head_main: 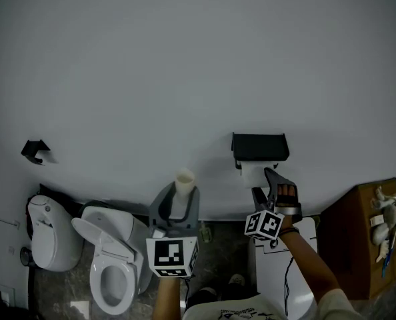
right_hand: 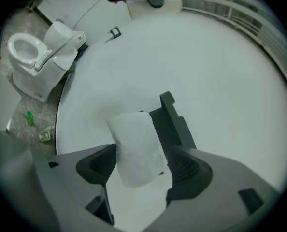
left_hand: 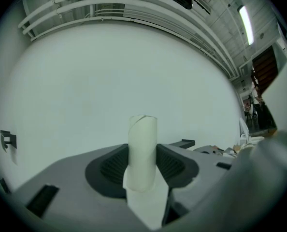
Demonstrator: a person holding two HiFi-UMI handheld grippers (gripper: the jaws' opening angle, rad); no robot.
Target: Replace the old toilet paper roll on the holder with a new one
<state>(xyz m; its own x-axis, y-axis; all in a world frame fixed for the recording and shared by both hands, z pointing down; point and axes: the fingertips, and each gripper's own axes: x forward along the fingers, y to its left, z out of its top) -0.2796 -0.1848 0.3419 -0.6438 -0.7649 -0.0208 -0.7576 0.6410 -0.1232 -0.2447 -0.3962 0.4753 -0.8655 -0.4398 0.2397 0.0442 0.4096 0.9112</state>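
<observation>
Left gripper point(left_hand: 142, 166) clamps old tube point(left_hand: 142, 139); right gripper point(right_hand: 142, 170) clamps new roll point(right_hand: 136, 144) below holder point(head_main: 260, 147), centre-right; tilted roll could miss holder, fall.

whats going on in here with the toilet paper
A person works a gripper in each hand at a bathroom wall. The left gripper grips an empty cardboard tube, held upright. The right gripper has a white toilet paper roll between its jaws, right at the black wall holder; whether it is seated is unclear.
</observation>
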